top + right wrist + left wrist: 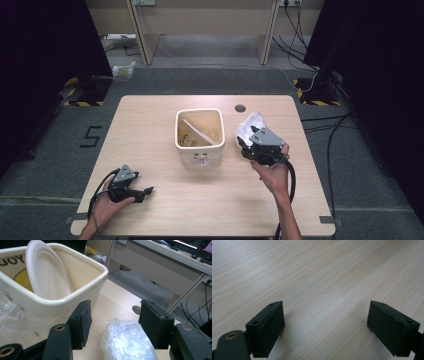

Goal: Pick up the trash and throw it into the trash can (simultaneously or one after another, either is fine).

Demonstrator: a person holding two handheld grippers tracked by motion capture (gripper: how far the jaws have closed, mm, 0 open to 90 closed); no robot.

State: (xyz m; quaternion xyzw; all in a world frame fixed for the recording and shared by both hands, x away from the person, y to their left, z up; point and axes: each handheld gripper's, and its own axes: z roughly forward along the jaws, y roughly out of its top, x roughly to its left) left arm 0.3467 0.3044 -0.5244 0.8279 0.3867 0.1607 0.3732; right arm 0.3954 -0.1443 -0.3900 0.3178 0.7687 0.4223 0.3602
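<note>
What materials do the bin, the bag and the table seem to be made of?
Bin: probably plastic, cream, glossy, with a smooth rounded rim. Bag: thin clear plastic film, crinkled and shiny. Table: light wood or wood-look laminate, matte, with visible grain lines.

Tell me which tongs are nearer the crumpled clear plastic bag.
Right. The right tongs hover just over the plastic bag, jaws open around it, beside the cream bin. The left tongs lie open near the table's front left corner, far from the bag.
</note>
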